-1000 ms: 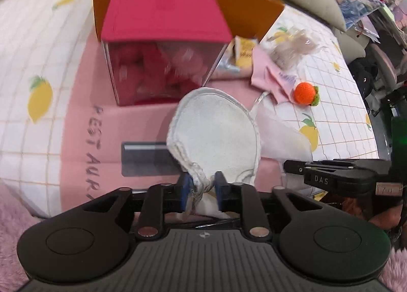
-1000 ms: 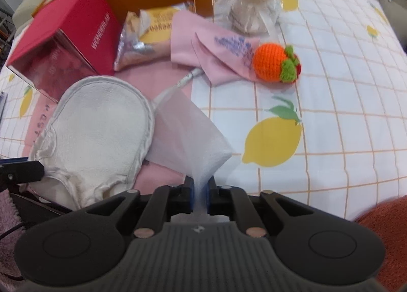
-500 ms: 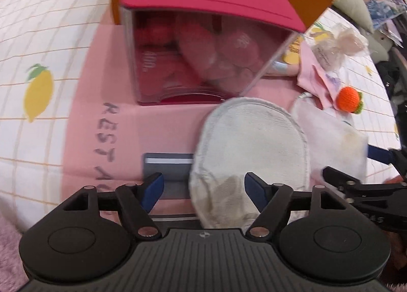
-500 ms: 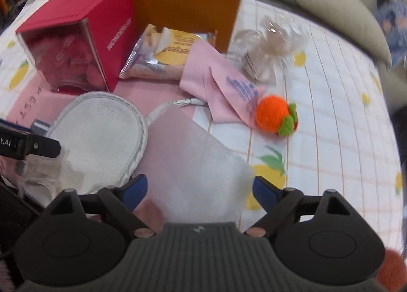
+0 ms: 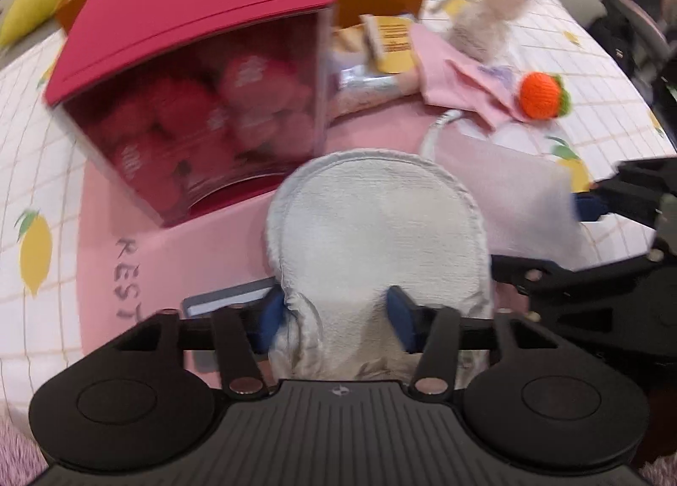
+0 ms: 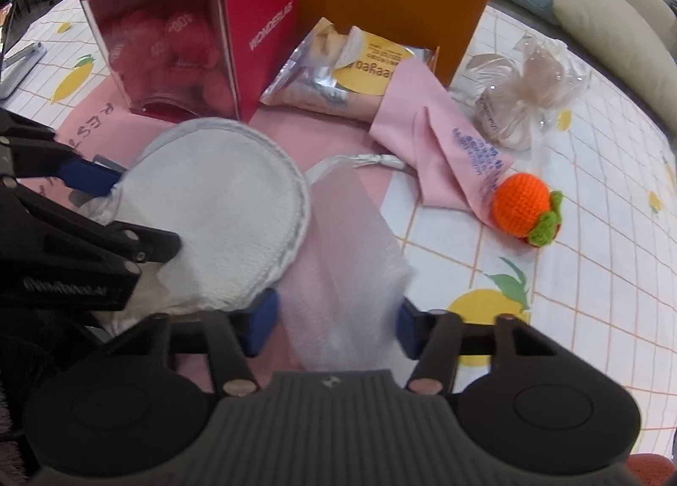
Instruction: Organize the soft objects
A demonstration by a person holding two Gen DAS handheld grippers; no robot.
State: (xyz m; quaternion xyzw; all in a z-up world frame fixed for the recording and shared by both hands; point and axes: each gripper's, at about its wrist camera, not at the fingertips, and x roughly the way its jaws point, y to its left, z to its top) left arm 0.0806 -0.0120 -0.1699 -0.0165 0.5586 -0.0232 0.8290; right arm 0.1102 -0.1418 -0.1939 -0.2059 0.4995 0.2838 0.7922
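The white pad [image 5: 376,232] lies flat on the pink mat [image 5: 169,240], just in front of the red box [image 5: 190,75]. Its near end sits between the blue tips of the left gripper [image 5: 336,312]. The jaws have just been closing. They stand about half open, one tip at each edge of the pad. I cannot tell if they squeeze it.

The thin see-through bag [image 6: 342,257] lies right beside the white pad, on the side away from the red box's clear front. Its near end sits between the tips of the right gripper [image 6: 334,323]. Those jaws have just been closing too, and they are about half open with the bag between them.

The red box says "WONDERLAB" on its side. The pink mat shows the letters "REST". A yellow label on the silver packet [image 6: 338,71] behind the pad is too hard to read. An orange knitted fruit [image 6: 527,209] sits well past the bag.
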